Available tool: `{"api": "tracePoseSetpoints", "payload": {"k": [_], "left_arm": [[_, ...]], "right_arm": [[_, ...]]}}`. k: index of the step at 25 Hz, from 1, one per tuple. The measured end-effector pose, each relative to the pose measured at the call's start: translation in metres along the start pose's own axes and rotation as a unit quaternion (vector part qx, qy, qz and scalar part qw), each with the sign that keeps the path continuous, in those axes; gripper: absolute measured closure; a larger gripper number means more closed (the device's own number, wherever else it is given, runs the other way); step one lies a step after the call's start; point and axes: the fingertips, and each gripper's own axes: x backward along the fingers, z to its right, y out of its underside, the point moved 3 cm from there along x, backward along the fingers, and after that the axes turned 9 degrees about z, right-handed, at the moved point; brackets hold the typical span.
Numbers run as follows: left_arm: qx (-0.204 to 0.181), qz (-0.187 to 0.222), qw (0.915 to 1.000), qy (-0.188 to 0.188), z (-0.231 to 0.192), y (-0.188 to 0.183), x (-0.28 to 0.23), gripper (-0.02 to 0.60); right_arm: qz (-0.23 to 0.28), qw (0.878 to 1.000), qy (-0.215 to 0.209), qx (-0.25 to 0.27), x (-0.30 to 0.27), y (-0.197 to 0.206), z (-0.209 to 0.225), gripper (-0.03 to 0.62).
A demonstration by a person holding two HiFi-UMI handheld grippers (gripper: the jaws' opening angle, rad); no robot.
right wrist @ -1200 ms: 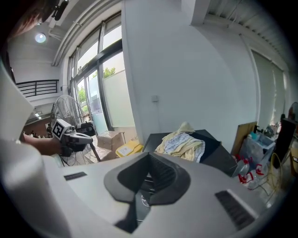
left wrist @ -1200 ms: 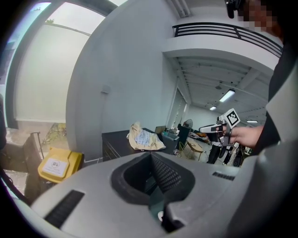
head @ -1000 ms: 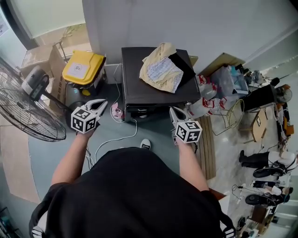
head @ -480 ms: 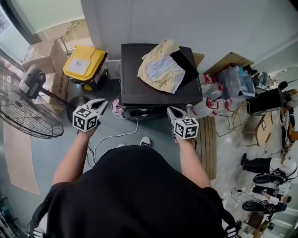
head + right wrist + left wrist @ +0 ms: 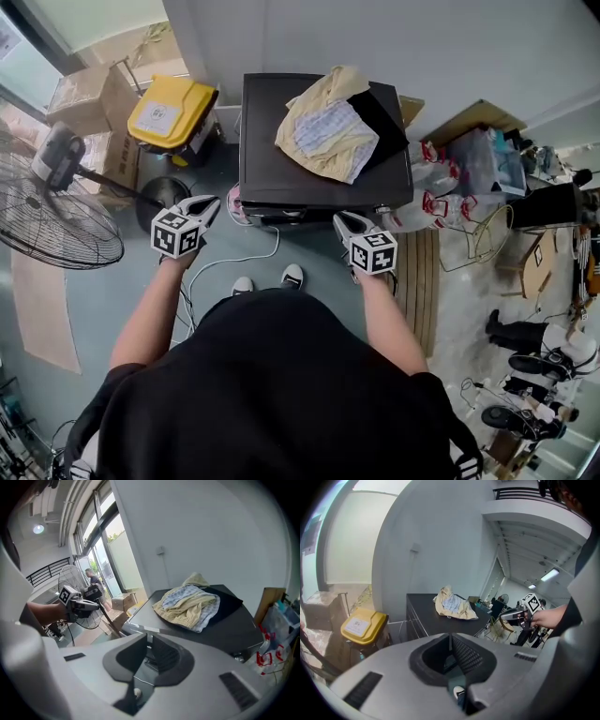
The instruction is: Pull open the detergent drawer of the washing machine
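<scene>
So the big dark washing machine sits back against the wall, dead ahead of the person. From the head view you mostly get its flat top and only a thin sliver of the front panel. That's where the detergent drawer would be, but honestly I can't pick it out from up there. In the right gripper view the front top edge shows as a pale strip, and no drawer is sticking out.

Off to the left there's a large floor fan, with cardboard boxes behind it. A crumpled pile of yellowish and blue-checked cloth lies on top of the machine, toward the back right. A yellow-lidded bin stands just beside the machine's left side.

The left gripper is held off the machine's front left corner, jaws pressed together with nothing in them. The right gripper is near the front right corner, its jaws opening with a small gap and nothing between them. Neither touches the machine.

A white cable trails over the floor, and the person's shoes are just in front of the machine.
</scene>
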Motion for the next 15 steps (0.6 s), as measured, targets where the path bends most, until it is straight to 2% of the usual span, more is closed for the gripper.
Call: {"api": "tracePoseSetpoints", "payload": {"k": [3,6,15], "left_arm": [[0.007,-0.013,0.9999,-0.003,0.0,0.011,-0.008,0.563],[0.014,-0.03,0.9994,-0.007,0.001,0.022,-0.017,0.503],[0.019,-0.063,0.9978,-0.007,-0.003,0.046,-0.032,0.463]], "right_arm": [[-0.013,1.0,-0.014,0.003,-0.007,0.009,0.004,0.545],[-0.029,0.999,-0.028,0.007,-0.014,0.018,0.008,0.52],[-0.065,0.996,-0.063,0.014,-0.038,0.041,0.008,0.479]]}}
